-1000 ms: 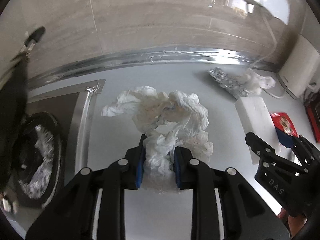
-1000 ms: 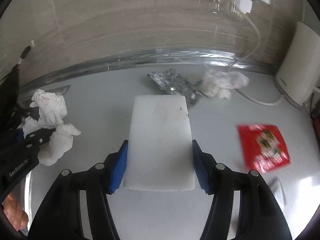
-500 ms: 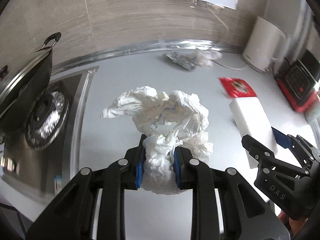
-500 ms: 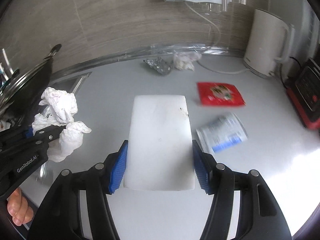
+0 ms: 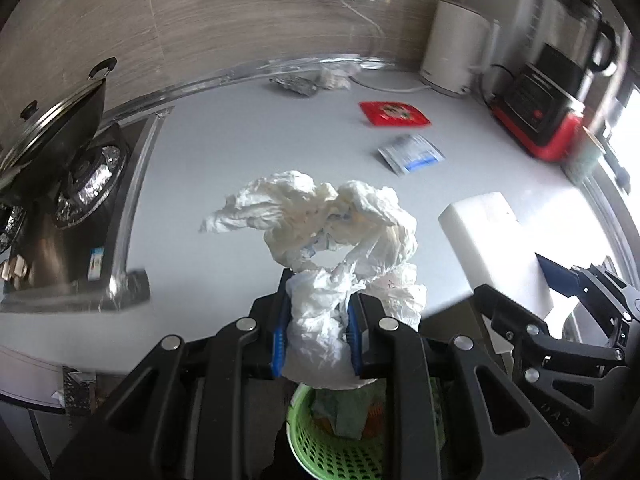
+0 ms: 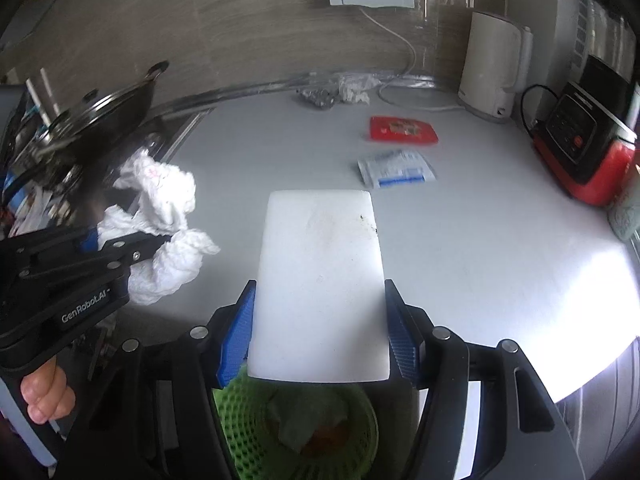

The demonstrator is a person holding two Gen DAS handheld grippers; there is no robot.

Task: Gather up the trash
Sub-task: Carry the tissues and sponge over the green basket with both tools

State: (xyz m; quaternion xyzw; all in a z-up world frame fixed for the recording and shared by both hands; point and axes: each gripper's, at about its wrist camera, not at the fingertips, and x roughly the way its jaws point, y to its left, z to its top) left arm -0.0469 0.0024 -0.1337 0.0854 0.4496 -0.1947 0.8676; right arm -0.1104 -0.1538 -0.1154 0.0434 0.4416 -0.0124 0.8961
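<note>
Grey counter [image 6: 460, 216]; left claw [image 5: 318, 332] grips tissue [image 5: 320, 240], right claw [image 6: 320, 332] grips foam block [image 6: 320, 280].

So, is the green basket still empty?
No. In the right wrist view the green basket below the white block already holds some crumpled trash.

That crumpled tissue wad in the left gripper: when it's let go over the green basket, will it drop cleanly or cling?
The crumpled tissue wad looks light and floppy; loose folds sprawl past the left gripper. It probably drifts rather than drops, and may snag a pad or drape over the green basket rim.
</note>
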